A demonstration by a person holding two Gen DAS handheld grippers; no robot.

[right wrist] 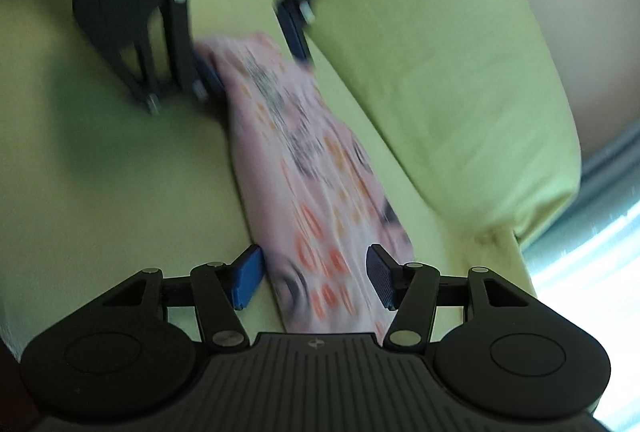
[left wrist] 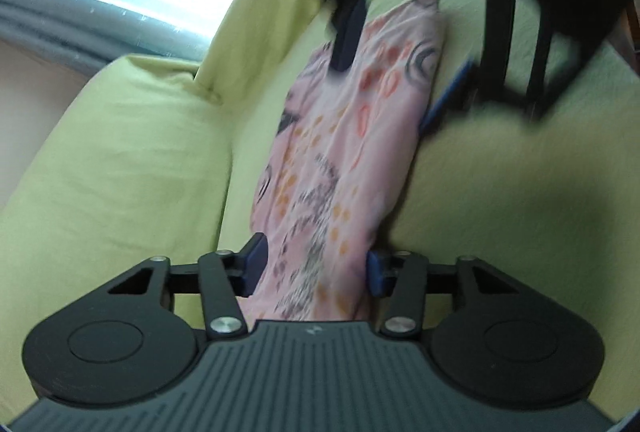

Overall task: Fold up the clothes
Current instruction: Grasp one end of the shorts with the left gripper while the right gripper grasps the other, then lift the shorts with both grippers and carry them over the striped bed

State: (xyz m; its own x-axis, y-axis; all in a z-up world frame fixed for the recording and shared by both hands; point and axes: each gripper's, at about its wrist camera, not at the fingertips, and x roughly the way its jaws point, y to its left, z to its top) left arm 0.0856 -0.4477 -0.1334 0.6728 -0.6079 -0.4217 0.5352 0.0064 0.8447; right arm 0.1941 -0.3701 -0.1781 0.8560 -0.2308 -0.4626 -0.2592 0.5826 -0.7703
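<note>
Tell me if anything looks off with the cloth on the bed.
Nothing is spilled or damaged. The pink cloth lies as a long narrow strip on the green sheet, one end between each tool's fingers, slightly wrinkled. The pictures are blurred, so small flaws could be missed.

A folded pink patterned garment (right wrist: pixel 312 168) lies on the green bedsheet (right wrist: pixel 100 172), spanning both tongs' parted blue pads (right wrist: pixel 246 278).

Left tongs (left wrist: pixel 316 268) and right tongs (right wrist: pixel 316 278) face each other, tilted down, jaws partly spread.
</note>
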